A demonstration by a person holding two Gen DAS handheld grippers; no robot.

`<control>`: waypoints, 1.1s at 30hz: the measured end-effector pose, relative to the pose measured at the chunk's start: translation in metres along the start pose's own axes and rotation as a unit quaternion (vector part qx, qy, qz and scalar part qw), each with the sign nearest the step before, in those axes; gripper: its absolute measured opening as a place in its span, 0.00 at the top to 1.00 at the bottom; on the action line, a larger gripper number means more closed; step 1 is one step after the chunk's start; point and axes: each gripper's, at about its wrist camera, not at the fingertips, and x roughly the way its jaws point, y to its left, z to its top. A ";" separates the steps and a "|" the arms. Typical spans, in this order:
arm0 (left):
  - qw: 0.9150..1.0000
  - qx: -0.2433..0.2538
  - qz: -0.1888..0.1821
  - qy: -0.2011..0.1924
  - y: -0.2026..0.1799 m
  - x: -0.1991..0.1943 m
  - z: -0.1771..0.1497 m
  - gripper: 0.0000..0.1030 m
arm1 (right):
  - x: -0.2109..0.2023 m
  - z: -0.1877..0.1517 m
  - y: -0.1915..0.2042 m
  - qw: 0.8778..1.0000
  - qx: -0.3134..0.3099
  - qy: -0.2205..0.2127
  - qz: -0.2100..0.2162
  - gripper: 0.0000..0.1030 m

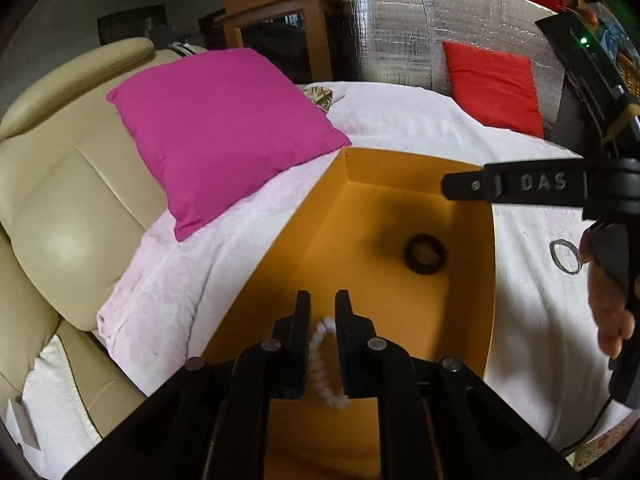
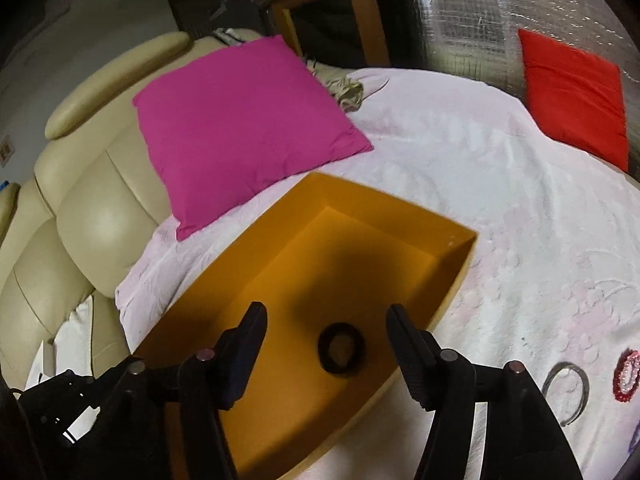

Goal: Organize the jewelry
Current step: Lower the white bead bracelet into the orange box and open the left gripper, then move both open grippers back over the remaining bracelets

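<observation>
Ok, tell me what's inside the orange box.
On the orange box floor lies a black bracelet. A white beaded bracelet hangs between the left claw fingers above it. The claws hide the box's near end.

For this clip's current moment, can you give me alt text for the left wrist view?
The left gripper hangs over an open orange box with a white beaded bracelet between its narrowly parted fingers. A black ring lies on the box floor. The box sits on a white bedspread beside a magenta pillow.
</observation>
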 end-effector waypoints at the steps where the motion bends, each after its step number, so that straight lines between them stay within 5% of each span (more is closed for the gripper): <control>1: 1.000 0.003 0.005 -0.004 -0.002 -0.002 0.001 0.79 | -0.004 0.002 -0.003 1.000 0.003 -0.006 -0.001 0.36; 3: 1.000 0.010 0.010 -0.018 -0.007 -0.009 0.004 0.65 | -0.015 0.005 -0.008 1.000 0.006 -0.020 0.001 0.36; 9: 0.999 0.027 0.019 -0.042 -0.022 -0.026 0.014 0.59 | -0.051 0.005 -0.027 0.998 0.012 -0.054 -0.012 0.36; 33: 0.991 0.103 0.006 -0.085 -0.117 -0.070 0.040 0.59 | -0.192 -0.042 -0.143 0.988 0.050 -0.119 -0.084 0.36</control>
